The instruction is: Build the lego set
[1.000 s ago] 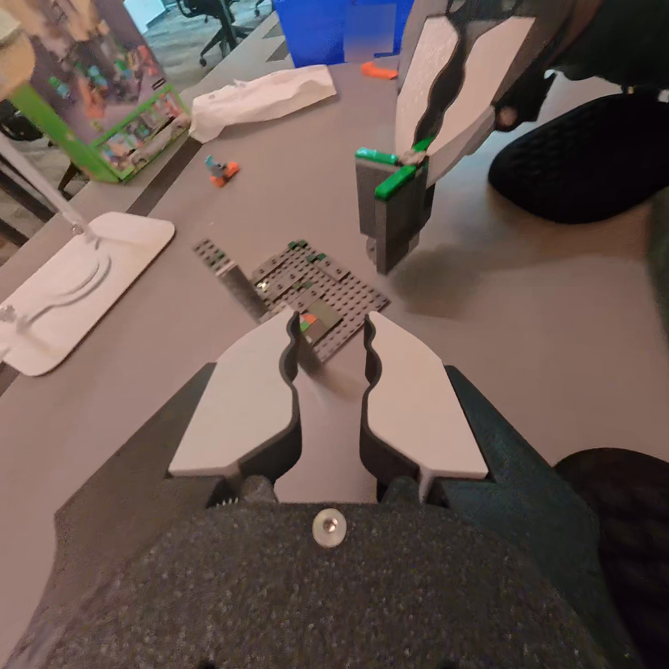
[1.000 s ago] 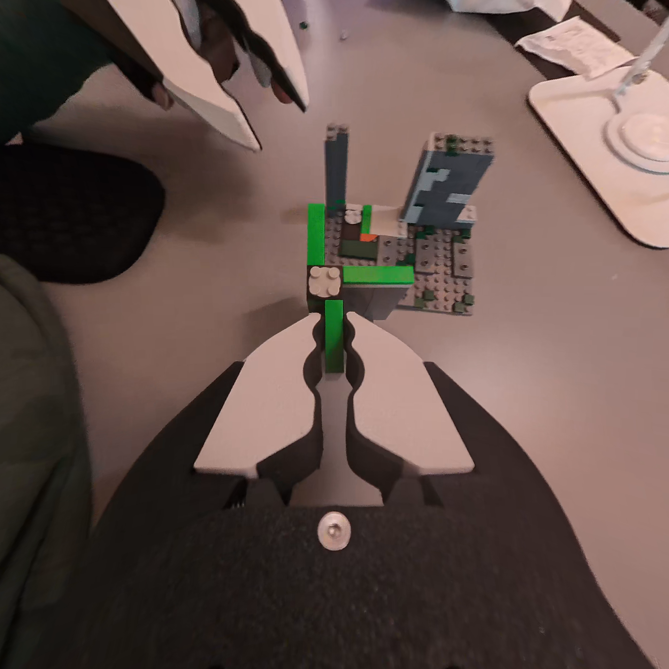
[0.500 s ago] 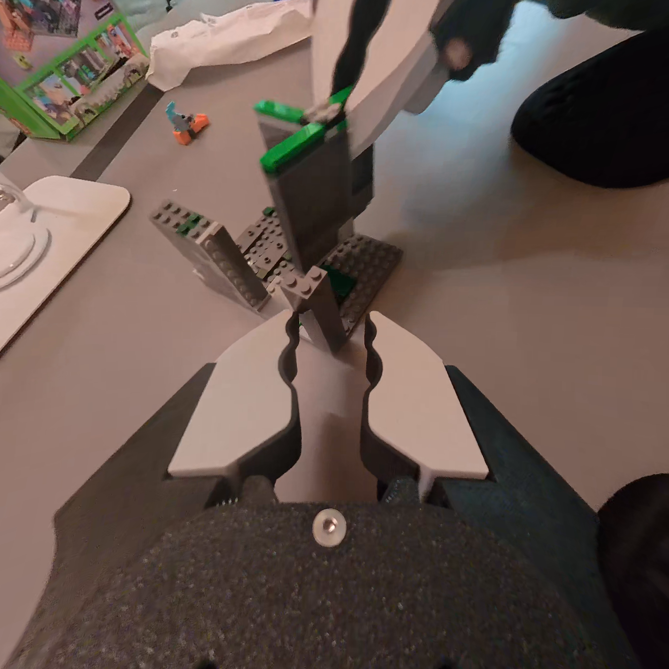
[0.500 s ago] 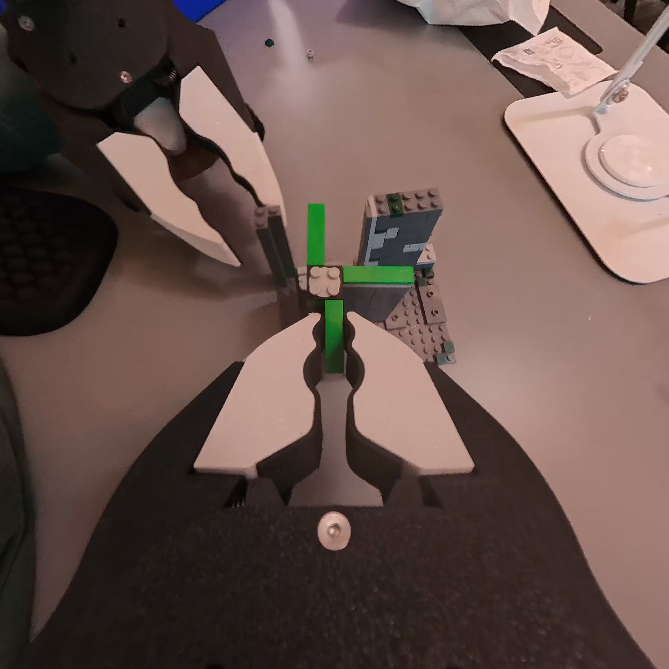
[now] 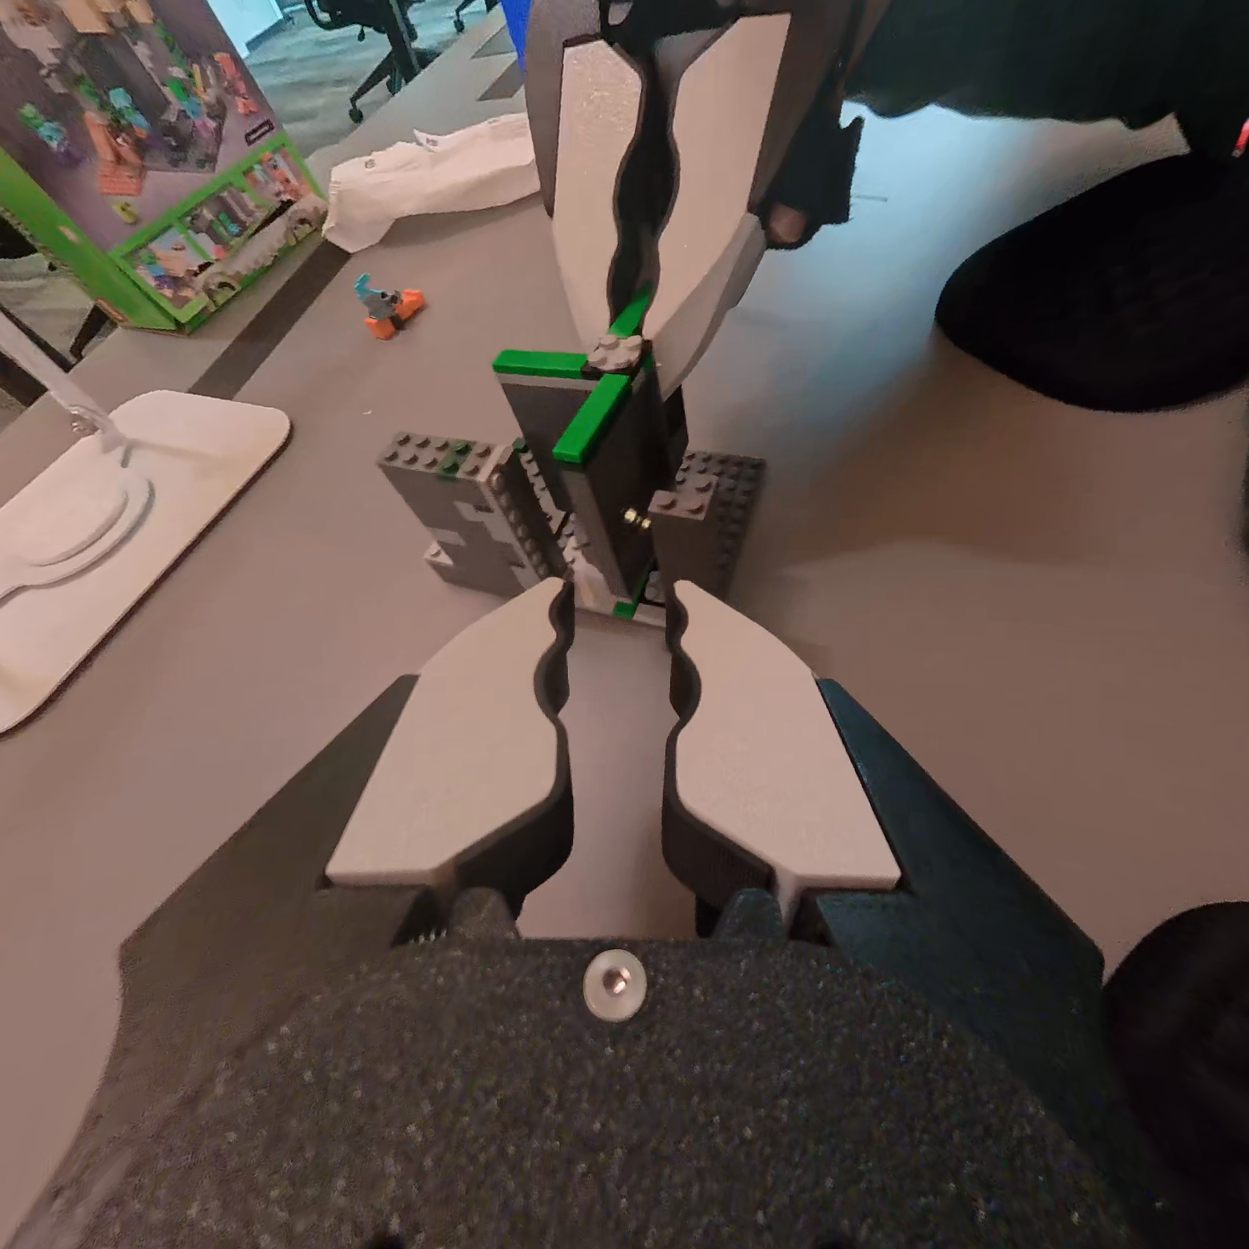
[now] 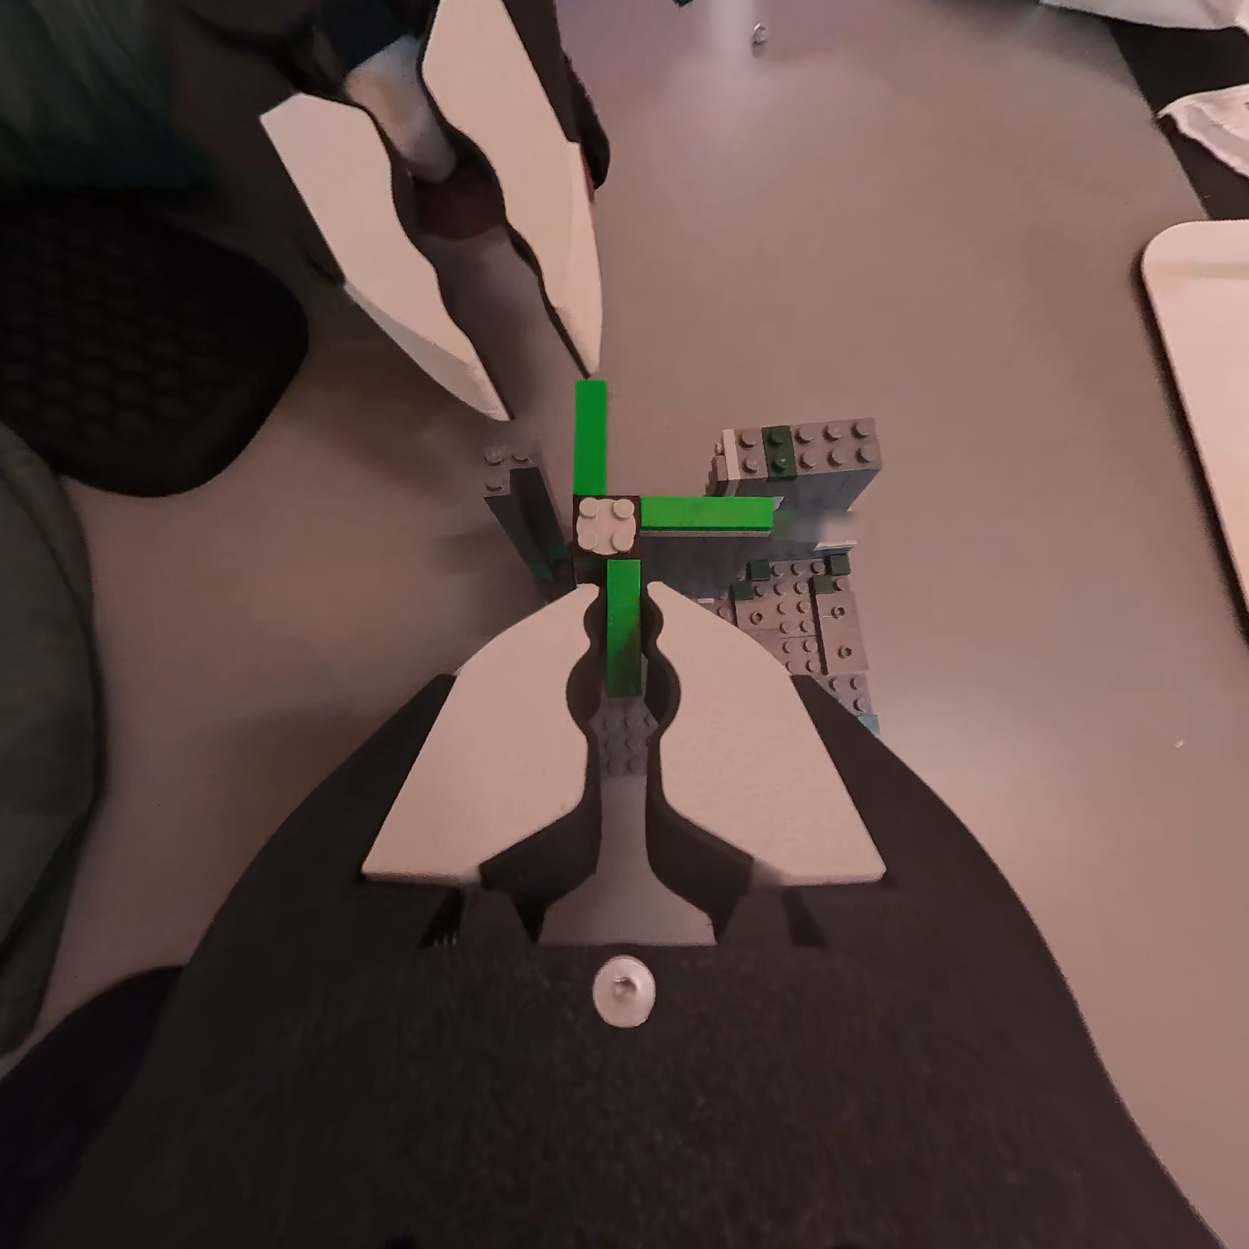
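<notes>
Grey tabletop (image 5: 912,608) is filling both views, smooth and matte, with office chairs (image 5: 378,40) standing on carpet beyond its far edge. On it are lying a white lamp base (image 5: 135,486), crumpled white paper (image 5: 432,182), a colourful set box (image 5: 135,155) and a small orange-and-blue figure (image 5: 386,312). The right gripper (image 6: 616,595) is clamping a green-edged dark wall piece (image 5: 595,473), holding it over the studded grey baseplate (image 6: 804,635) between two grey brick walls. The left gripper (image 5: 618,598) is hovering just beside the build, jaws apart and empty.
</notes>
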